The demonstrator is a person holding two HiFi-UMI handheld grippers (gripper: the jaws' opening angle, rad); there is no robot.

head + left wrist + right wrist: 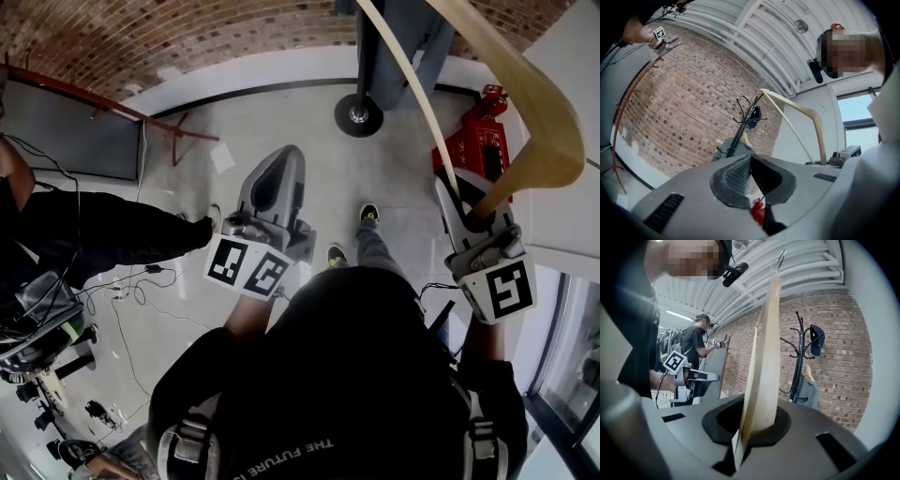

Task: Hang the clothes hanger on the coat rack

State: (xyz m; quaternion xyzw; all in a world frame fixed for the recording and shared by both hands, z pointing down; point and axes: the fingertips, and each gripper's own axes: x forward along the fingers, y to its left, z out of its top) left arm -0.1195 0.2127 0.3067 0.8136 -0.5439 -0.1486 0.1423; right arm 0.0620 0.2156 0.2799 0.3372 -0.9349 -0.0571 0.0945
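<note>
My right gripper [466,202] is shut on the lower end of a pale wooden clothes hanger [548,131], which rises up and away from the jaws. In the right gripper view the hanger [764,366] stands edge-on between the pads, its metal hook [779,261] at the top. The black coat rack [801,357] stands ahead by the brick wall, with a dark cap [816,341] and a grey garment [809,391] on it. Its round base [358,114] shows on the floor. My left gripper [284,155] is shut and empty, level, to the left of the hanger.
A red box [480,142] sits on the floor right of the rack's base. A dark panel [75,141] leans on the brick wall at the left. Another person [696,348] stands there, and cables [131,291] lie on the floor. A white wall [562,216] is close on my right.
</note>
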